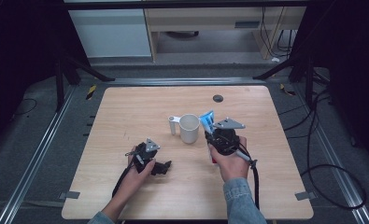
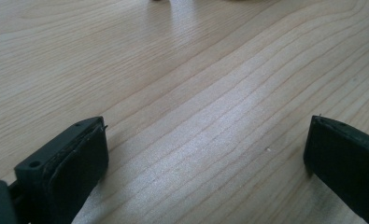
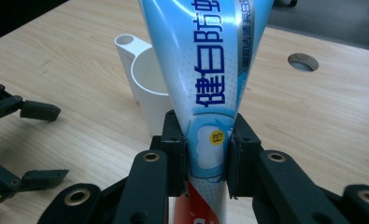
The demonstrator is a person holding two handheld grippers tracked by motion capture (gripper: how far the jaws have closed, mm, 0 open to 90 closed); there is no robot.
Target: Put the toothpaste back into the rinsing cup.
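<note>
My right gripper (image 3: 208,154) is shut on a blue and white toothpaste tube (image 3: 205,70), its pads pressing the tube's lower part above a red band. In the high view the right gripper (image 1: 218,134) holds the tube (image 1: 207,120) just right of a white cup (image 1: 189,127). That cup (image 3: 147,86) has a hollow tube-shaped handle (image 1: 173,124) on its left. My left gripper (image 2: 205,158) lies low over the bare wood, jaws wide apart with nothing between them. In the high view the left gripper (image 1: 162,167) rests on the table at the front left, pointing right.
The wooden table (image 1: 126,112) has a round cable hole (image 1: 218,98) near its far edge. A cable (image 1: 256,184) trails from the right gripper along the person's denim sleeve. Black stands and cables surround the table on the floor.
</note>
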